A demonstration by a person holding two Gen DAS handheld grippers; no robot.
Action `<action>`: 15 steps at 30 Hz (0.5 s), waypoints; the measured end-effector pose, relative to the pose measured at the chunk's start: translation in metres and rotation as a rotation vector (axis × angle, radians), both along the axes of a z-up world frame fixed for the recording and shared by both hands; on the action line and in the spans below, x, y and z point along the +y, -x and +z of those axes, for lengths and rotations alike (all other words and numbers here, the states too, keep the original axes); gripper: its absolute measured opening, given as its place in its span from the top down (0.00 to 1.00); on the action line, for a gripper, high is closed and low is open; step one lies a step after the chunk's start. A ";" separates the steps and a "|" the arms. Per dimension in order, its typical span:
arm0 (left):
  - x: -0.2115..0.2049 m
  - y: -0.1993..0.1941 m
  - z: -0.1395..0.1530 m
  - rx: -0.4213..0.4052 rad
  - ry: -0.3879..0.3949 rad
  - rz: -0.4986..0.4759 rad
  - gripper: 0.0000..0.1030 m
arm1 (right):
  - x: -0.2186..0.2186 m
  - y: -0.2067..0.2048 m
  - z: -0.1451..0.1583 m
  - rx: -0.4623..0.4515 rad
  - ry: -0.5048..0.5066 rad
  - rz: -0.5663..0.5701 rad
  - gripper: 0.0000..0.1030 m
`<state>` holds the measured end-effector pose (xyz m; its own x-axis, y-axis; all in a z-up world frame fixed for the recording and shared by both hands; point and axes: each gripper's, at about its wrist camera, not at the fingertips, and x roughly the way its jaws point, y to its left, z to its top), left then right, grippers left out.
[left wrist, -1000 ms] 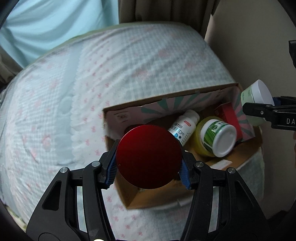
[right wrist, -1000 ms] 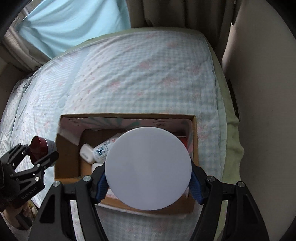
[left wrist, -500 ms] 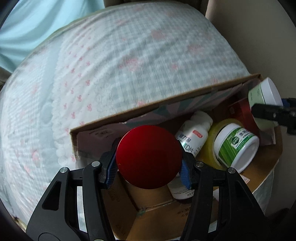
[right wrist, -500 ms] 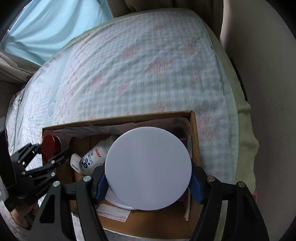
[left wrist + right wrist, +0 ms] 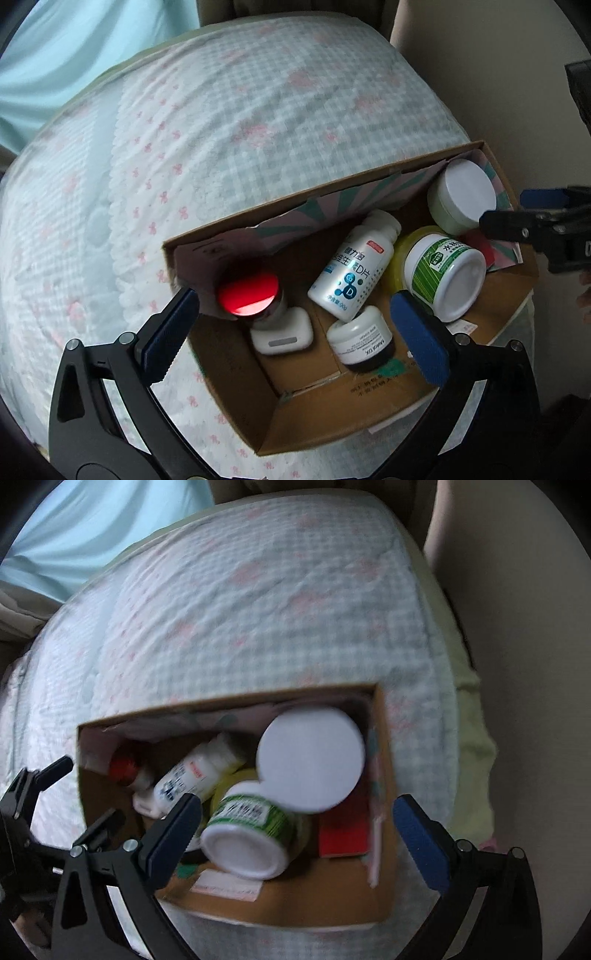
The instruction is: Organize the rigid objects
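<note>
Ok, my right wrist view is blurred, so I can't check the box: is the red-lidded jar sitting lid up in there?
Observer: Yes. The left wrist view shows the red-lidded jar lid up in the left corner of the cardboard box, touching a white rounded case.
Operator: Is anything hidden behind the finger at the left of my picture?
Observer: A small white-lidded jar with a dark base, standing just in front of the lying vitamin bottle.
Operator: And the left gripper?
Observer: The jaws of the left gripper are opening; its fingers press on nothing.
</note>
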<state>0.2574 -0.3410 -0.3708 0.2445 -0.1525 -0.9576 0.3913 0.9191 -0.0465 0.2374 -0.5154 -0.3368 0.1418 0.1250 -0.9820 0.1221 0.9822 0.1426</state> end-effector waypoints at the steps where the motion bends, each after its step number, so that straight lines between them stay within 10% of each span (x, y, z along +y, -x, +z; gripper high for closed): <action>1: 0.002 0.001 0.002 -0.004 -0.003 0.001 0.00 | 0.002 0.003 0.002 -0.010 -0.006 -0.003 0.00; 15: 0.031 0.037 0.057 -0.071 0.028 0.012 0.00 | 0.029 0.034 0.051 -0.076 0.014 -0.042 0.00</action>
<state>0.2203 -0.3096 -0.3134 0.3132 -0.1759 -0.9333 0.3830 0.9226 -0.0454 0.2038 -0.4865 -0.2855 0.2209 0.1035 -0.9698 0.1524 0.9785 0.1391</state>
